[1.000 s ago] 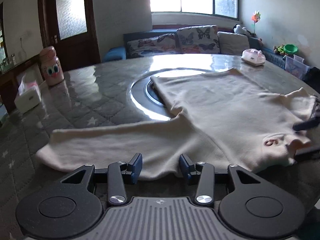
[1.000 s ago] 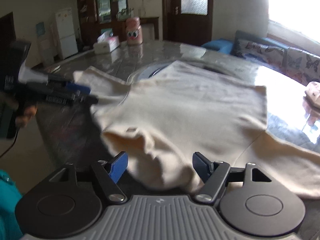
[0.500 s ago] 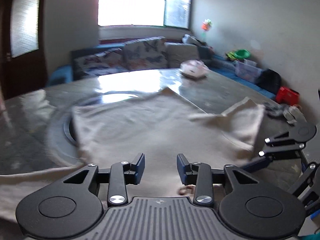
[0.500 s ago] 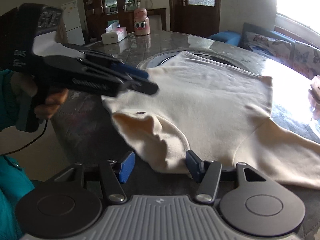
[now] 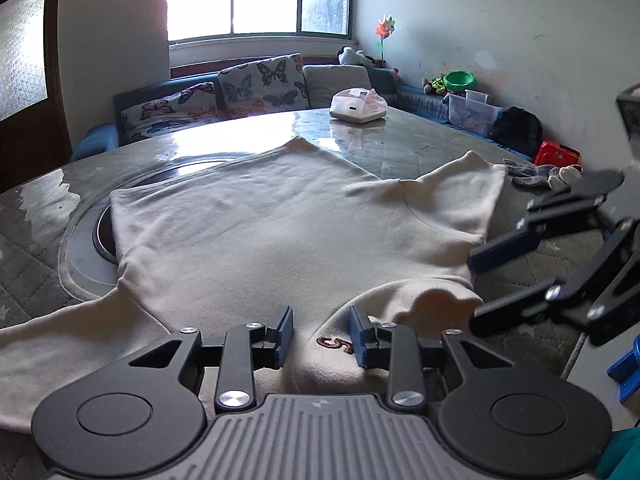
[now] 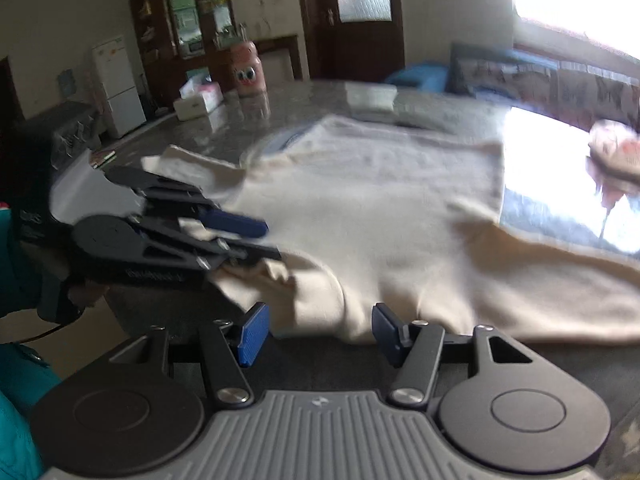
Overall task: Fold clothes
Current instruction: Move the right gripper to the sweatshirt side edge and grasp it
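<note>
A: Left wrist view? The cream fleece sweater (image 5: 280, 236) lies flat on the glossy grey round table (image 5: 400, 140); the left gripper (image 5: 320, 338) stands apart over its collar, unclenched.

B: Right wrist view, blurred: the right gripper (image 6: 316, 334) gapes, released, at the sweater's soft near edge; dark wooden door (image 6: 352, 20) behind.

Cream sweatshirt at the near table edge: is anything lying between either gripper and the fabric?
Nothing visible does. The left gripper already straddles the sweatshirt at its collar, and the right gripper has only bare fabric edge between its pads.
</note>
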Motion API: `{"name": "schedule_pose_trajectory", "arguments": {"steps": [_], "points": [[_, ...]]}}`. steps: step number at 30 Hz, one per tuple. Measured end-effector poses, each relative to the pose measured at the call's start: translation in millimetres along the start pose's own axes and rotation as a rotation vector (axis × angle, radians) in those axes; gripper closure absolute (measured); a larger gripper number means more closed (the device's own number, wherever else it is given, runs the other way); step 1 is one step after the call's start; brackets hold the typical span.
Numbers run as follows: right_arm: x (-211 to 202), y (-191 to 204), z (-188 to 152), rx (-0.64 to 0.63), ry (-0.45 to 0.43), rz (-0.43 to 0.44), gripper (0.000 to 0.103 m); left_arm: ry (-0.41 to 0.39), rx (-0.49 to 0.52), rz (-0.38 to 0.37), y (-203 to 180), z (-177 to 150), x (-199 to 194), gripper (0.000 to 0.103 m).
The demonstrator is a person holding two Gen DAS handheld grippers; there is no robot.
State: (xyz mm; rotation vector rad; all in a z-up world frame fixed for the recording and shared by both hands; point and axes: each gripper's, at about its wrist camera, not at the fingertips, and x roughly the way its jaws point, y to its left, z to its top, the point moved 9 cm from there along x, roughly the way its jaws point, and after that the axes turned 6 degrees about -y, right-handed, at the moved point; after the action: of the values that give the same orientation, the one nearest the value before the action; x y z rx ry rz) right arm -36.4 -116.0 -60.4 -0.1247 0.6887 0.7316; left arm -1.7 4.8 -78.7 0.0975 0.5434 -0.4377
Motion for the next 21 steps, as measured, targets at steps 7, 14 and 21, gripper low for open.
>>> {"name": "schedule_pose_trajectory", "arguments": {"steps": [7, 14, 21], "points": [[-24, -24, 8, 0.039, -0.068, -0.054, 0.045, -0.030, 0.017, 0.001, 0, 18, -8, 0.068], [-43, -100, 12, 0.141, -0.115, -0.325, 0.048, -0.070, 0.057, -0.057, -24, 47, 1, 0.068], [-64, -185, -6, 0.254, -0.103, -0.626, 0.057, -0.046, 0.075, -0.135, -62, 48, 29, 0.068]]}}
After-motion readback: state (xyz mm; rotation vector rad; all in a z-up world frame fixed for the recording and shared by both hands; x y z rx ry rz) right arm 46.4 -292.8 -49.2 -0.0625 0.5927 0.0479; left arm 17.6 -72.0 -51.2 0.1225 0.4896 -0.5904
